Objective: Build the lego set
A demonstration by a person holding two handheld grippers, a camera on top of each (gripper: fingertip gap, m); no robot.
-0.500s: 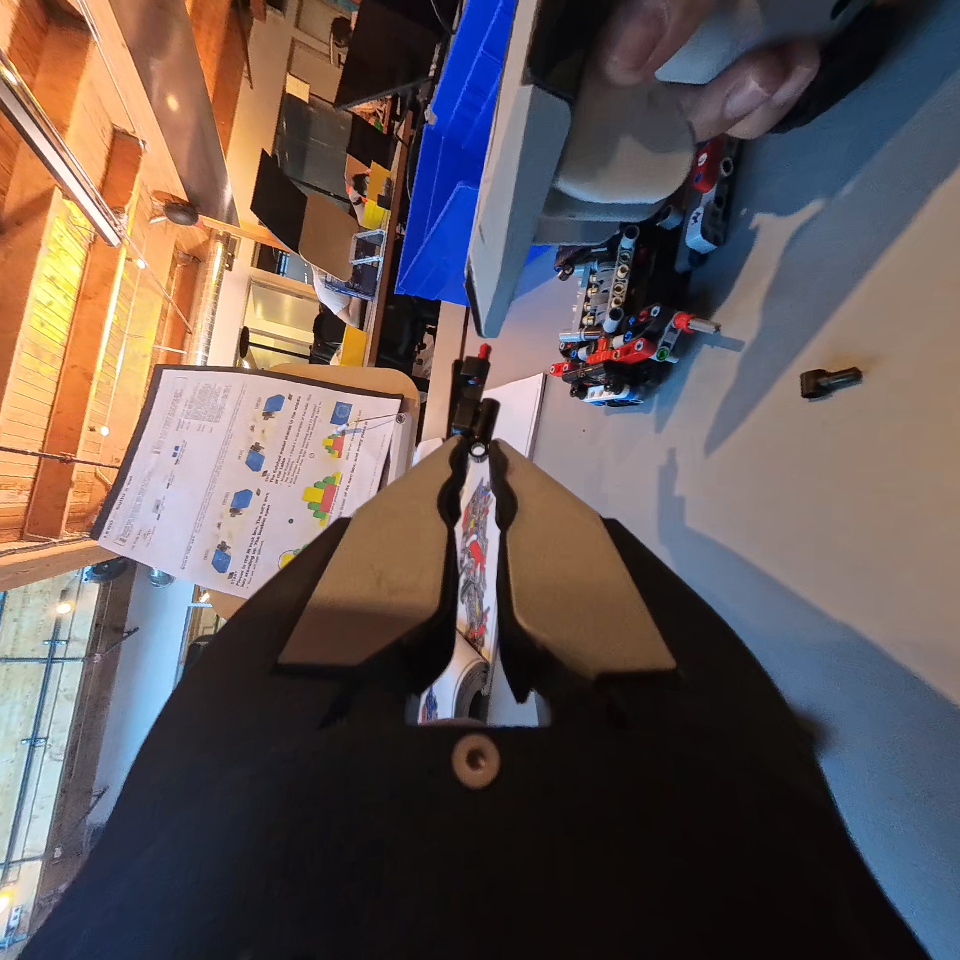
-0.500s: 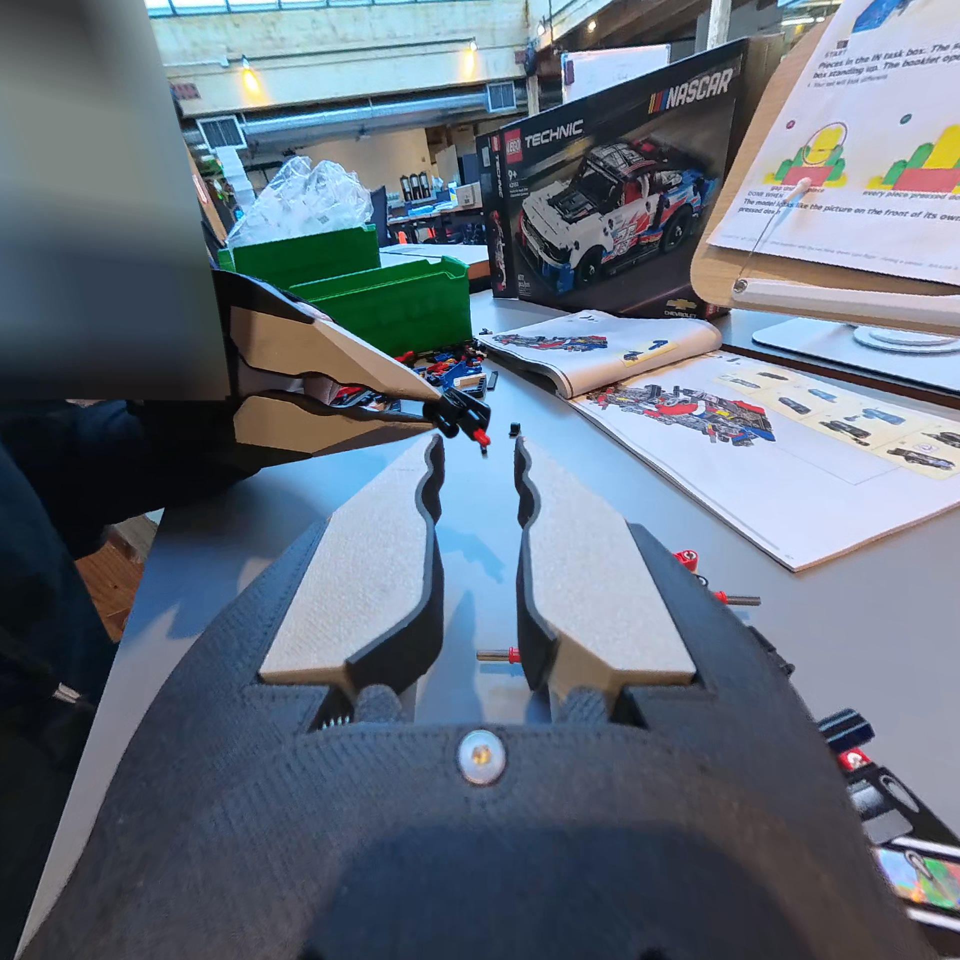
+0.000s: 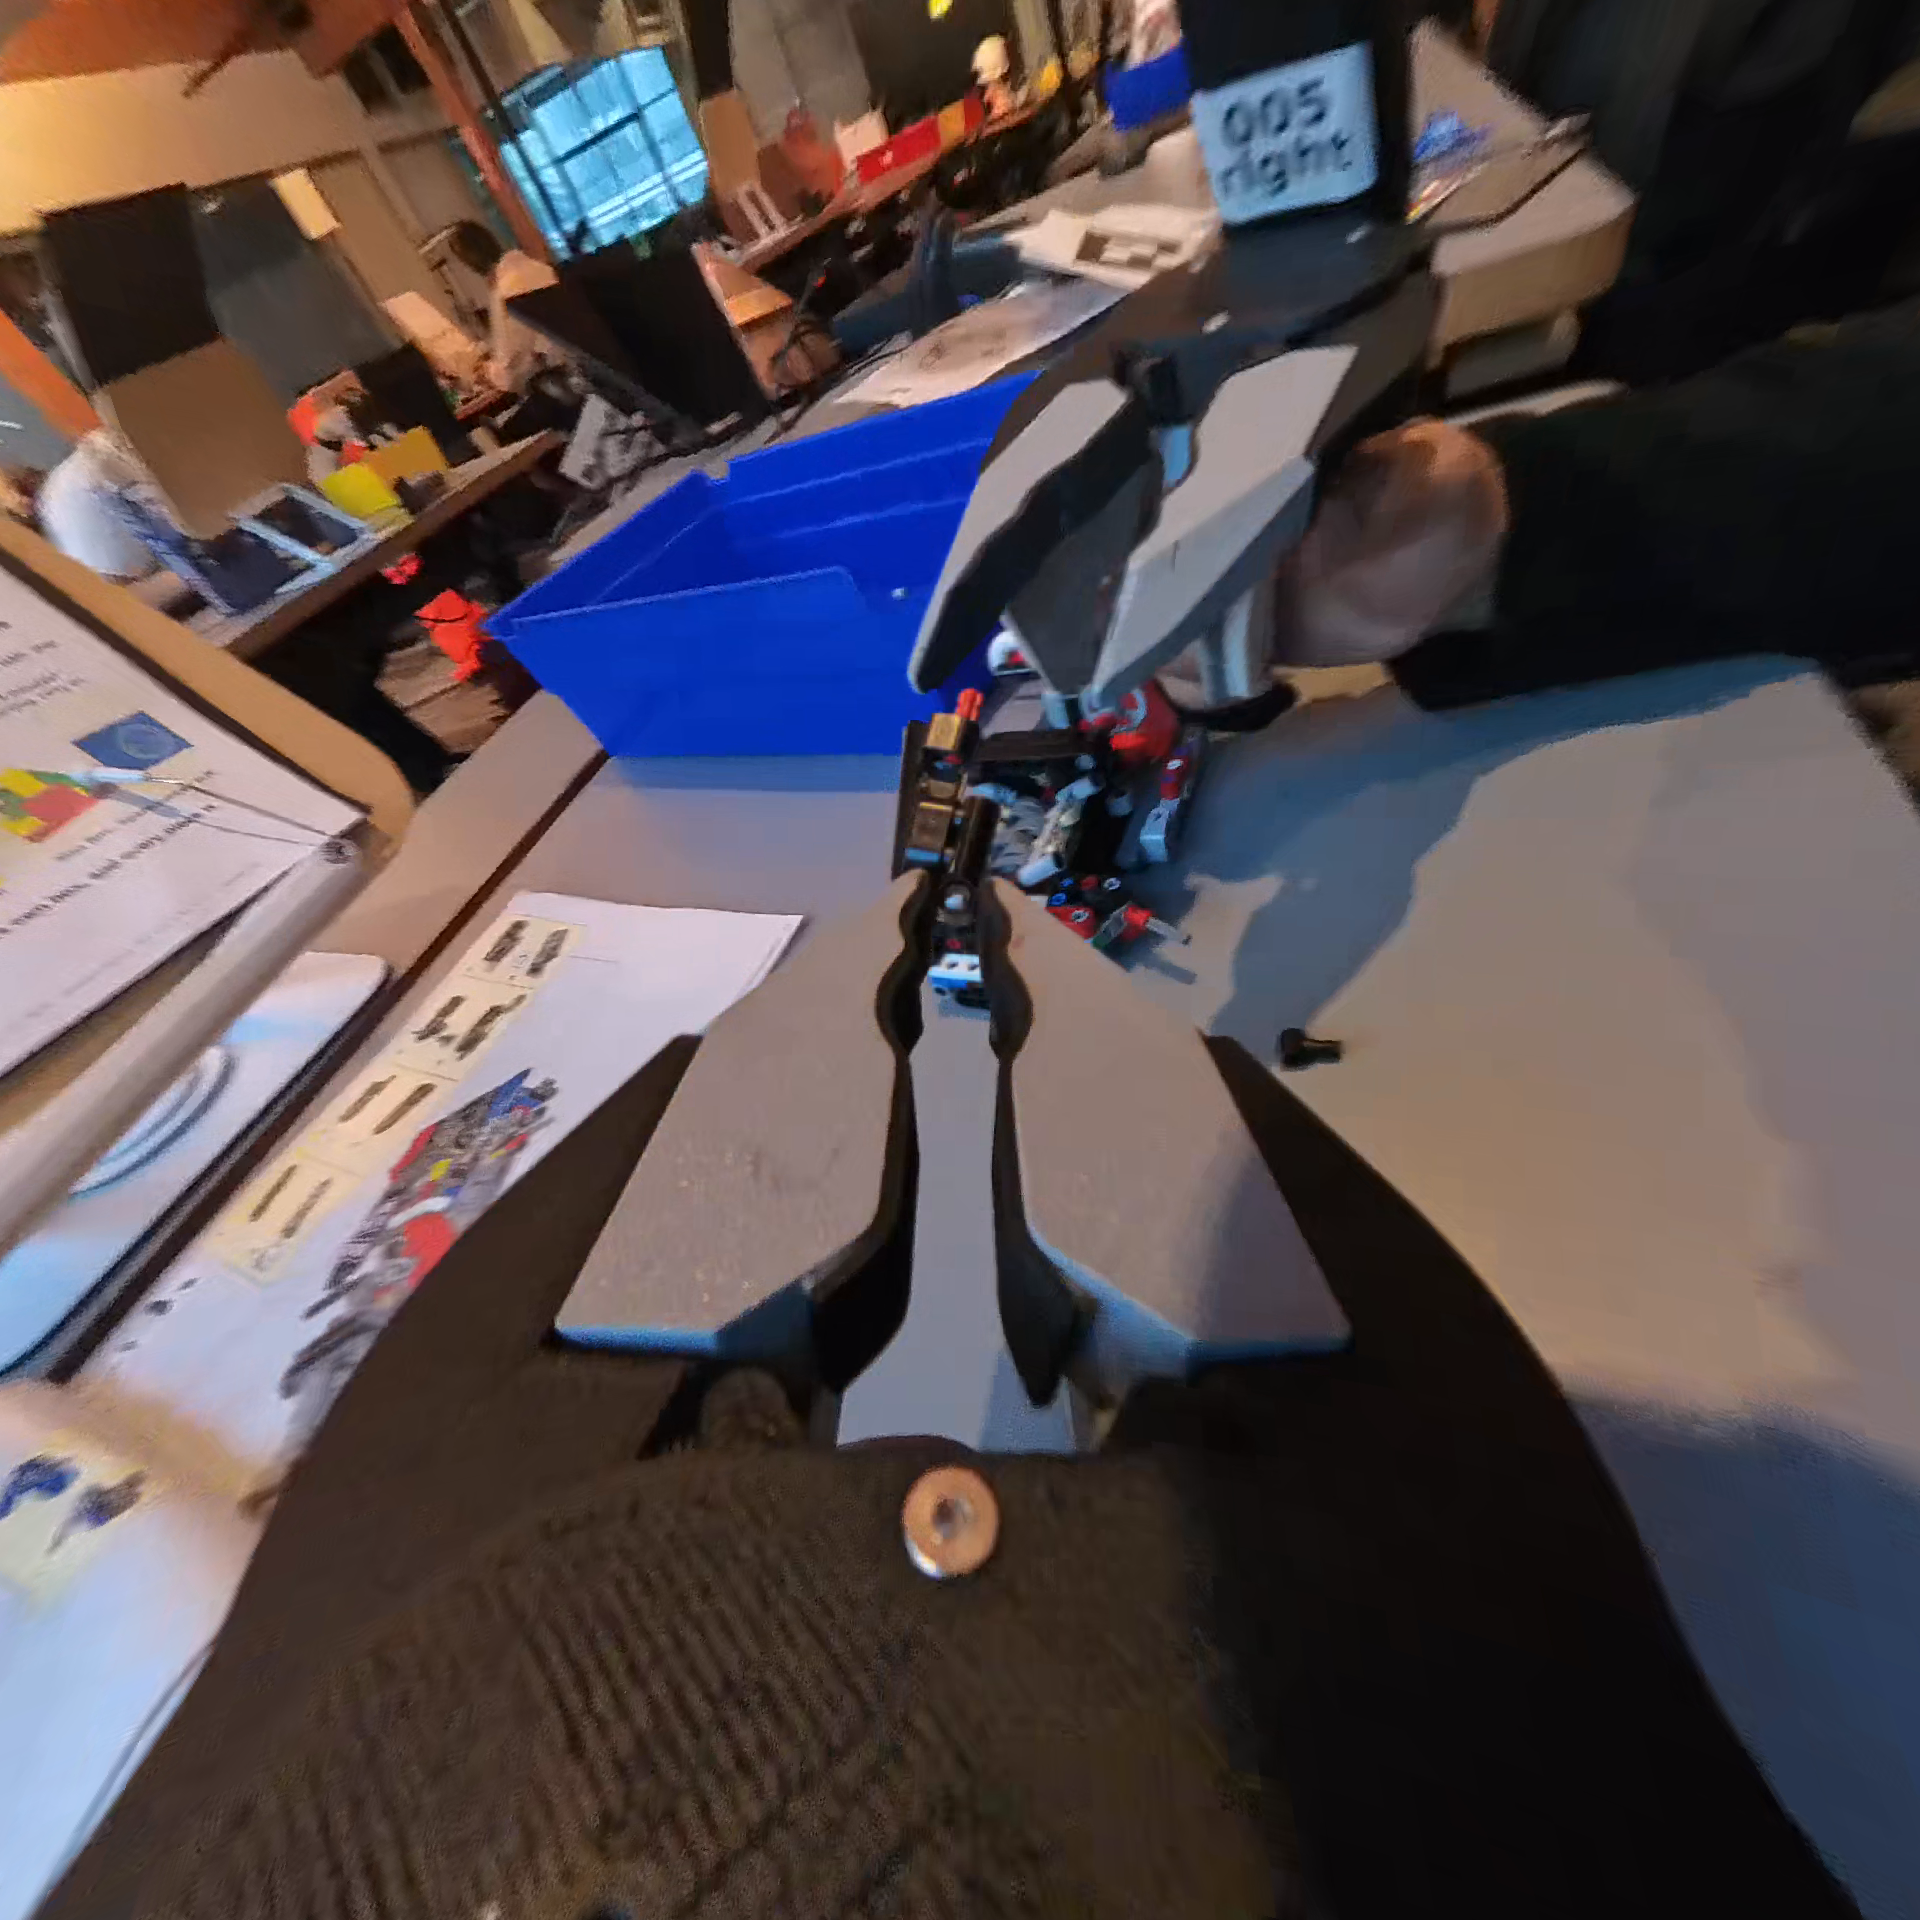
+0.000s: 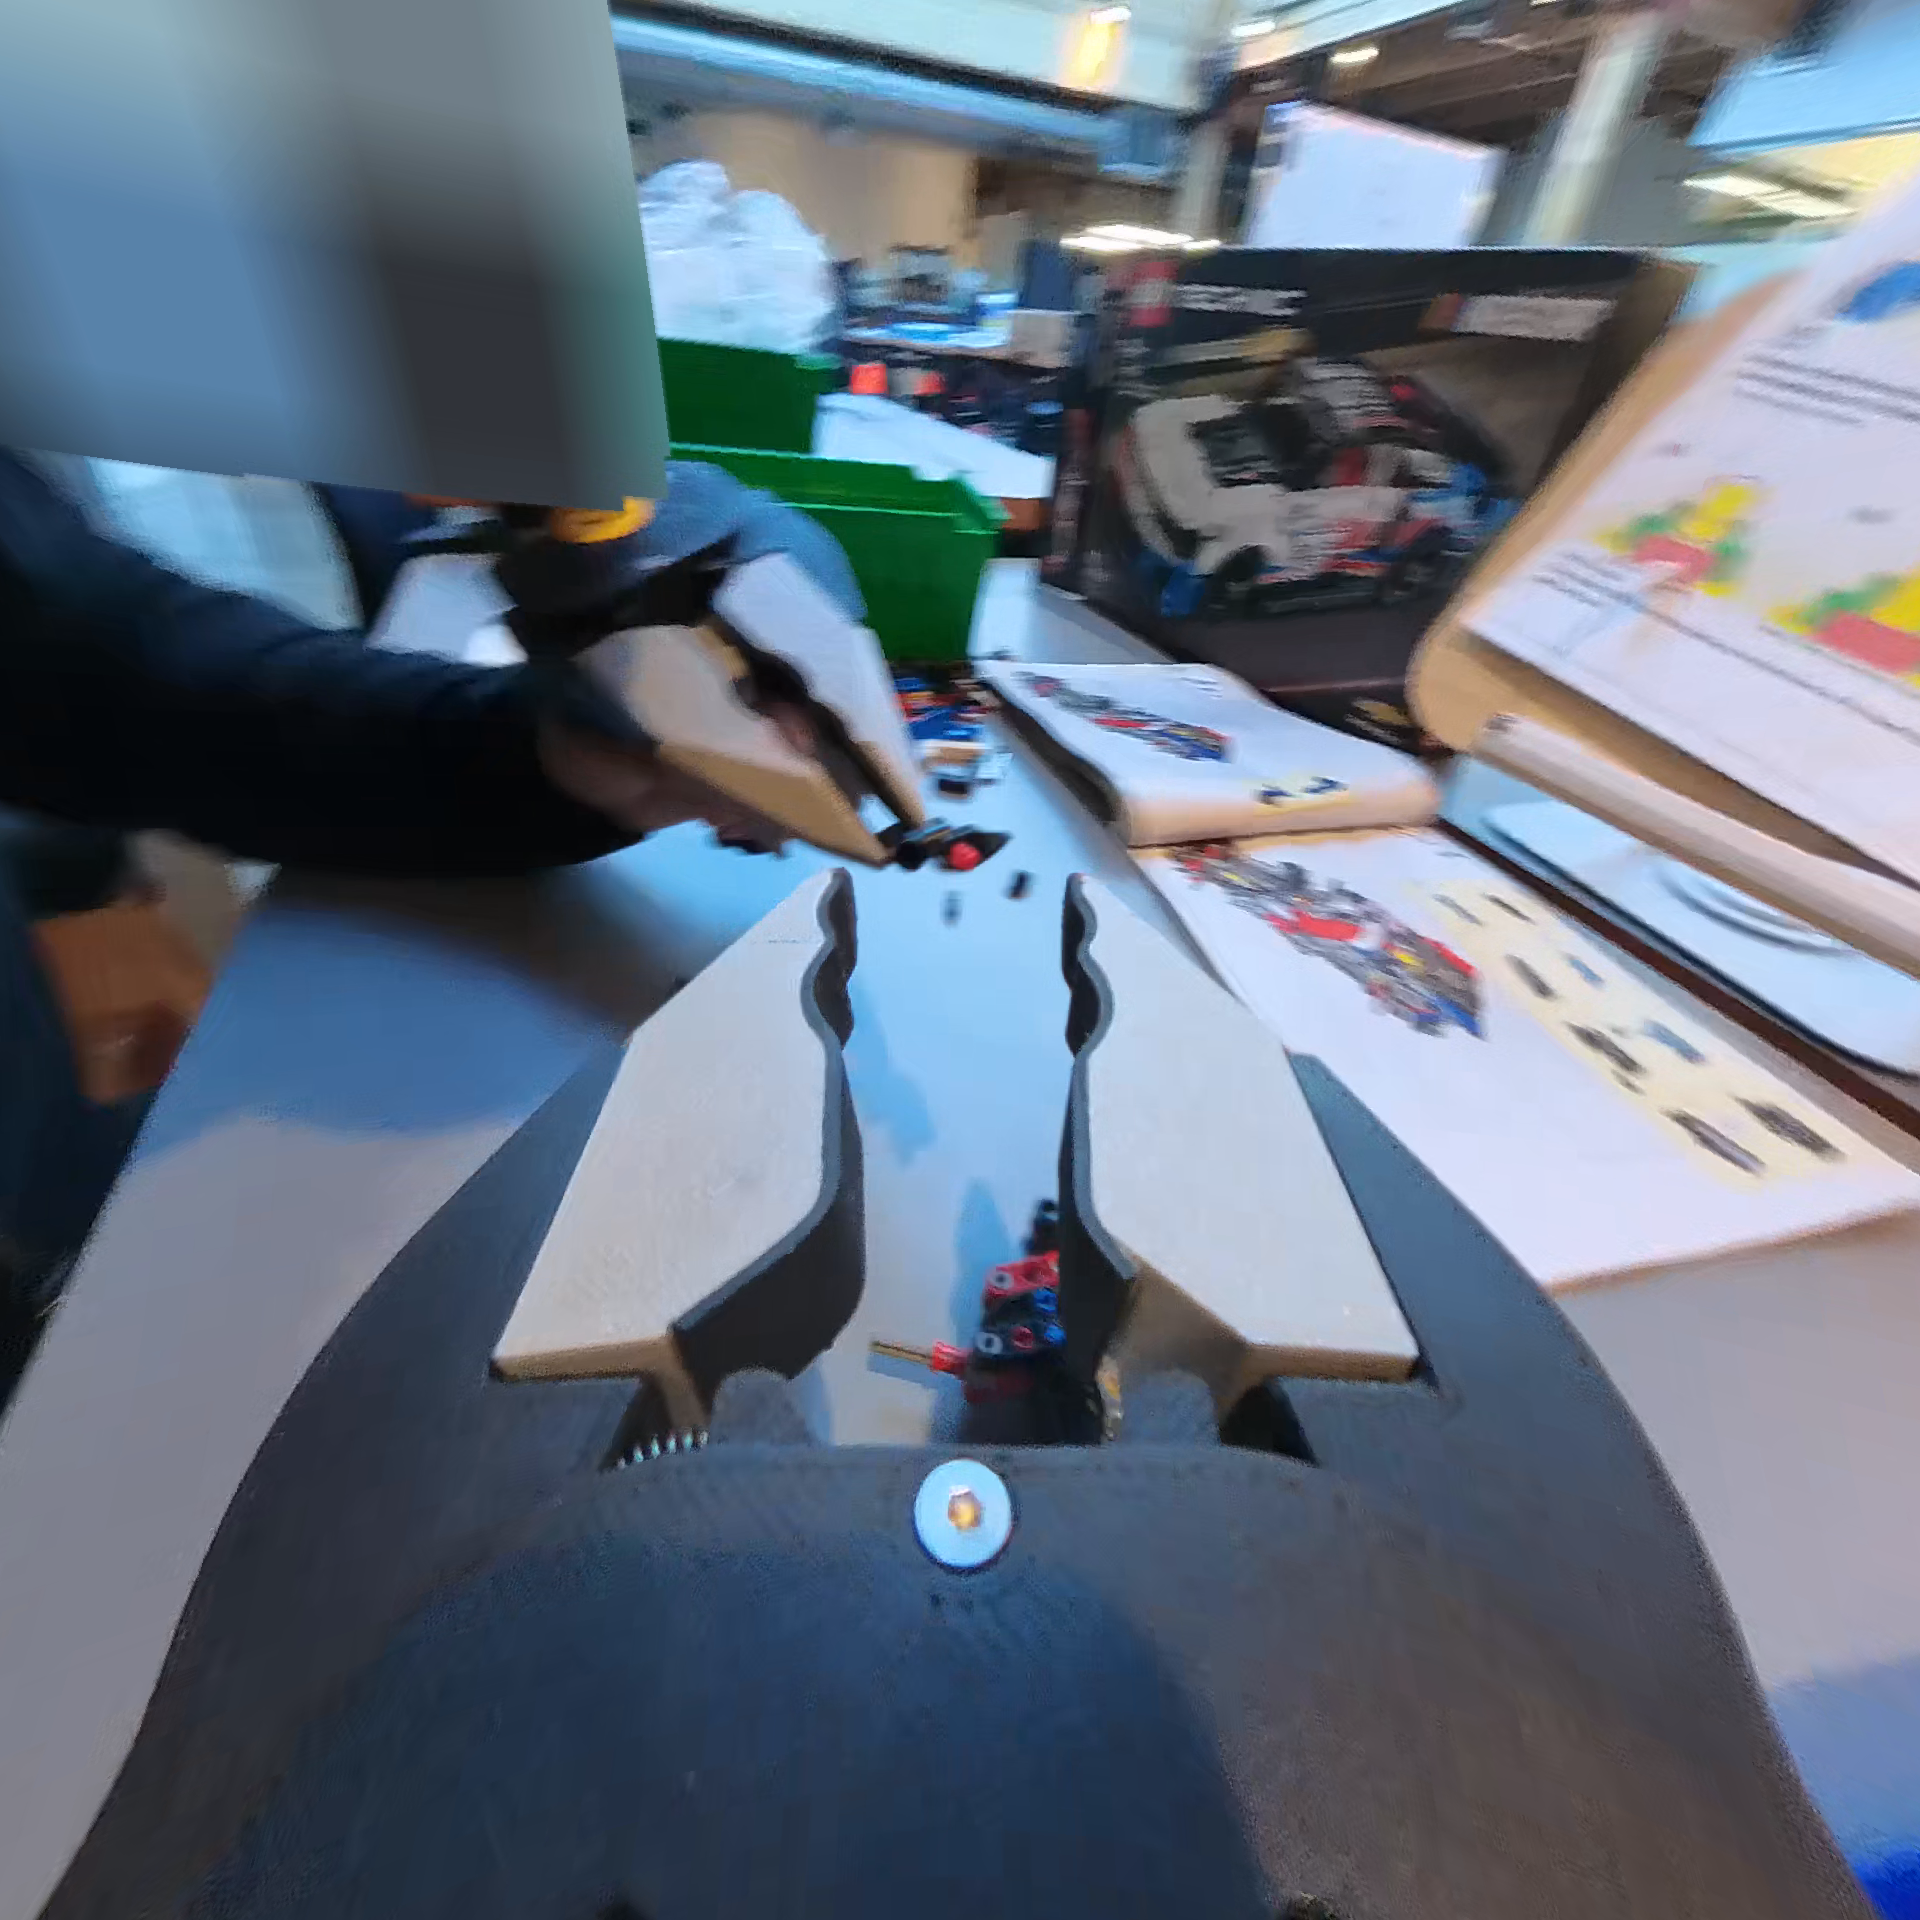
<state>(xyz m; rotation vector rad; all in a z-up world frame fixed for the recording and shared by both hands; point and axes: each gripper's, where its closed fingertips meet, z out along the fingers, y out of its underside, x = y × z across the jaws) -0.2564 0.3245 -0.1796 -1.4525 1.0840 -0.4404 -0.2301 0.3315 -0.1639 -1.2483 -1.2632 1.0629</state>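
From my left wrist view, the half-built model (image 3: pixel 1081 821) sits on the table (image 3: pixel 1558 1039) straight ahead, a bin (image 3: pixel 727 623) behind it. An open instruction booklet (image 3: pixel 499 1060) lies left of it, and a small loose piece (image 3: pixel 1307 1047) lies to its right.

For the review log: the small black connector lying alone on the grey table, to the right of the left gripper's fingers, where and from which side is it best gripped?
The small black connector lies flat and apart from the partly built model, with bare table all round. Probably best from above, fingers closing across its narrow middle. The right gripper is open and empty; the left gripper is shut on a black subassembly.
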